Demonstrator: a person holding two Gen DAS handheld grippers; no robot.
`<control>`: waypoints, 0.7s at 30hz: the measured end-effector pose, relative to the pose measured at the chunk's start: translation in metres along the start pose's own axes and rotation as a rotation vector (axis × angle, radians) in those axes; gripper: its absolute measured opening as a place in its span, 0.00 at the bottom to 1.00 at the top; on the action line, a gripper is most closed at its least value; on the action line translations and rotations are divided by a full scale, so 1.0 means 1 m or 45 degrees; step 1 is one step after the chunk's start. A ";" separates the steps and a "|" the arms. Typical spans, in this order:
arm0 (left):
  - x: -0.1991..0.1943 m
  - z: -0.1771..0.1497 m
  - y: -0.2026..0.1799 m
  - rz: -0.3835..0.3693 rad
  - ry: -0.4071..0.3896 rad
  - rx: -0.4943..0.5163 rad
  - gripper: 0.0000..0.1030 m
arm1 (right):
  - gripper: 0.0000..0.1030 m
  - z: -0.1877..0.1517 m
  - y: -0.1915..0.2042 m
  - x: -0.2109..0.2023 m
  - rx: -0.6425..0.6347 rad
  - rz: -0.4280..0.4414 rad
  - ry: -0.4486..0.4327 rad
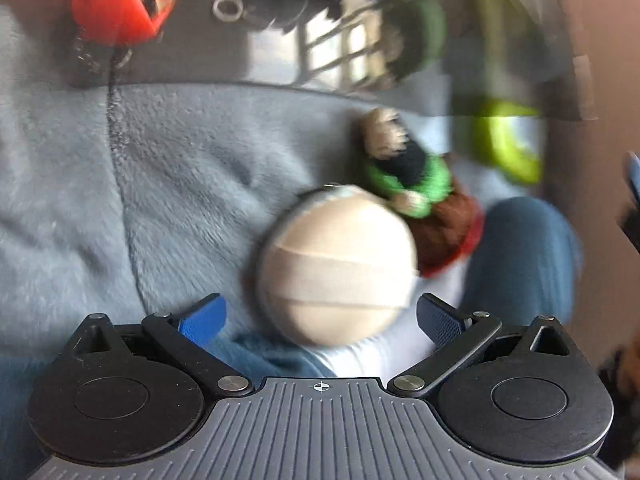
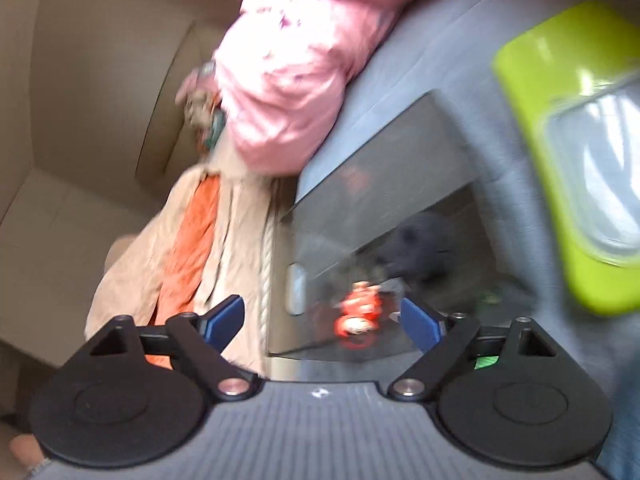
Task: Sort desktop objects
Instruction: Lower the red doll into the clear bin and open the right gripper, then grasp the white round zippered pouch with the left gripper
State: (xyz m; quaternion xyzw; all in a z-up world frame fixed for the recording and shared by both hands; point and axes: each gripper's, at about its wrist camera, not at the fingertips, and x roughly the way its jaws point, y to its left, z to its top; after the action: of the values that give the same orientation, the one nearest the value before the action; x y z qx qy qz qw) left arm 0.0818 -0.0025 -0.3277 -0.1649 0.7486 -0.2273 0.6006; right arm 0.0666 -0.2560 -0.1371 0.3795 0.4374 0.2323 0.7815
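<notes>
In the left wrist view my left gripper point(image 1: 320, 316) is open. A round beige puff point(image 1: 336, 268) lies just ahead of its tips, and neither pad visibly presses on it. A knitted doll in green and black point(image 1: 404, 172) lies behind the puff on blue-grey plush fabric point(image 1: 160, 200). A red figure point(image 1: 120, 0) sits at the top left. In the right wrist view my right gripper point(image 2: 322, 324) is open with nothing in it. Beyond its tips, blurred, a small red figure point(image 2: 358, 316) shows on a dark glossy surface point(image 2: 380, 168).
A yellow-green case with a clear window point(image 2: 568, 152) stands at the right, and the case point(image 1: 508, 140) also shows in the left view. A pink garment point(image 2: 300, 60) and beige and orange cloth point(image 2: 192, 240) hang beside cardboard walls point(image 2: 80, 100). A leg in blue jeans point(image 1: 520, 248) is at the right.
</notes>
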 end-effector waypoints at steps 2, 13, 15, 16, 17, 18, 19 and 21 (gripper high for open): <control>0.017 0.004 -0.006 0.074 0.026 0.033 1.00 | 0.85 -0.010 -0.015 -0.014 -0.014 -0.014 -0.028; 0.028 -0.017 -0.045 -0.107 -0.059 0.067 0.59 | 0.85 -0.041 -0.052 0.008 0.088 0.195 0.103; 0.024 -0.018 -0.051 -0.195 -0.063 0.067 0.38 | 0.85 -0.043 -0.055 0.002 0.085 0.208 0.086; 0.024 -0.017 -0.053 -0.241 -0.065 0.060 0.37 | 0.85 -0.042 -0.056 -0.001 0.083 0.220 0.072; 0.027 -0.015 -0.056 -0.260 -0.066 0.049 0.45 | 0.86 -0.042 -0.057 -0.005 0.081 0.233 0.058; 0.030 -0.012 -0.061 -0.231 -0.098 0.026 0.61 | 0.87 -0.042 -0.058 -0.009 0.080 0.245 0.043; 0.033 -0.009 -0.065 -0.202 -0.132 0.003 0.70 | 0.88 -0.042 -0.059 -0.012 0.078 0.258 0.029; 0.039 -0.002 -0.070 -0.149 -0.247 -0.080 0.88 | 0.88 -0.043 -0.061 -0.017 0.081 0.263 0.003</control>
State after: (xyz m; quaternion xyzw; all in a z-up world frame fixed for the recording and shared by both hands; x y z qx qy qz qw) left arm 0.0695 -0.0812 -0.3222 -0.2482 0.6828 -0.2214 0.6505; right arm 0.0231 -0.2877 -0.1915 0.4469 0.4041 0.2979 0.7404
